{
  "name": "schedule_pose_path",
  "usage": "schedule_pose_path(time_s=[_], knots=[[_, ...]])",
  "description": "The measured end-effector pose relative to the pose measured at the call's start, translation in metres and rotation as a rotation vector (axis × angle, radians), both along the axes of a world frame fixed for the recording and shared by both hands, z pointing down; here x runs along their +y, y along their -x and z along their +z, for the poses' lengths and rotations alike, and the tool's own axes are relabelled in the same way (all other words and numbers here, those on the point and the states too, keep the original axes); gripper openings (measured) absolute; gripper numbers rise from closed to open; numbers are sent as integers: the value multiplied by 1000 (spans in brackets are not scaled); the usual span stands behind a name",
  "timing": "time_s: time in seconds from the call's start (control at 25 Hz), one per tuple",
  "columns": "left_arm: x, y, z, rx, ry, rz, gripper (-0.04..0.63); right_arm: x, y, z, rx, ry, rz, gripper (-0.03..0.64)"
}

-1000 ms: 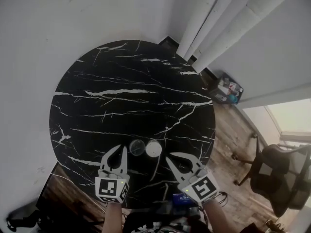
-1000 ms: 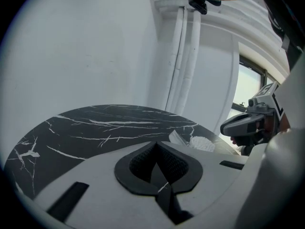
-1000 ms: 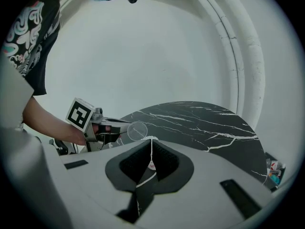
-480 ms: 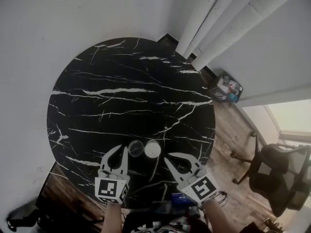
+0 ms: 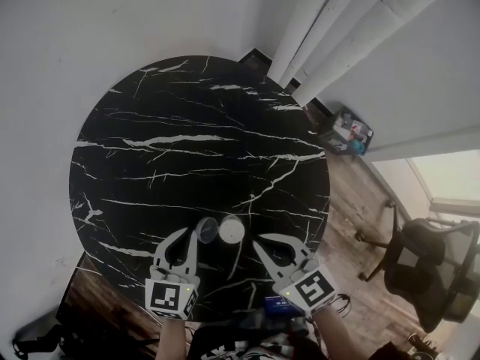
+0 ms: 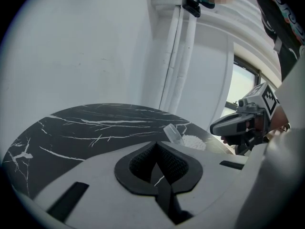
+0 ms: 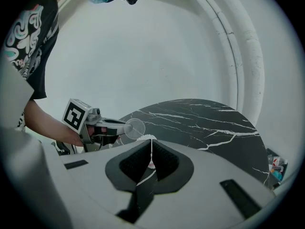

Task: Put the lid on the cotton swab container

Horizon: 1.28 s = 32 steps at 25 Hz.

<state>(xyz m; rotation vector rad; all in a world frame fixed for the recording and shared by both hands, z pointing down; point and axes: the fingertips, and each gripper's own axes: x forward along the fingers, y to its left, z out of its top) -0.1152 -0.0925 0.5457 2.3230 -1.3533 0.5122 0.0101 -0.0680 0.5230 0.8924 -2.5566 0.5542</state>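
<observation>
Left gripper (image 5: pixel 193 232) pinching lid (image 5: pixel 207 229), tilted (table (image 5: pixel 225 298) edge near)

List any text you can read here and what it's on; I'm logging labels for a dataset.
No text here can be read.
Shirt print: pale lettering, too blurred to read.
Box on the floor: coloured labels, too small to read.
Marker cubes: square patterns only, no words.
Container and lid: no print seen.
</observation>
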Motion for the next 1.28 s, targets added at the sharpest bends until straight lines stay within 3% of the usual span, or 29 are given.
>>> schedule_pose_path(time_s=[0.88, 1.08, 1.28], knots=[[-12, -33, -26, 12, -76, 64, 13, 1, -13, -5, -19, -2, 35, 18], [-14, -42, -27, 24, -77, 70, 13, 4, -9, -4, 43, -21, -30, 18], [-13, -50, -28, 35, -79, 78, 13, 4, 2, -10, 20, -26, -54, 18]])
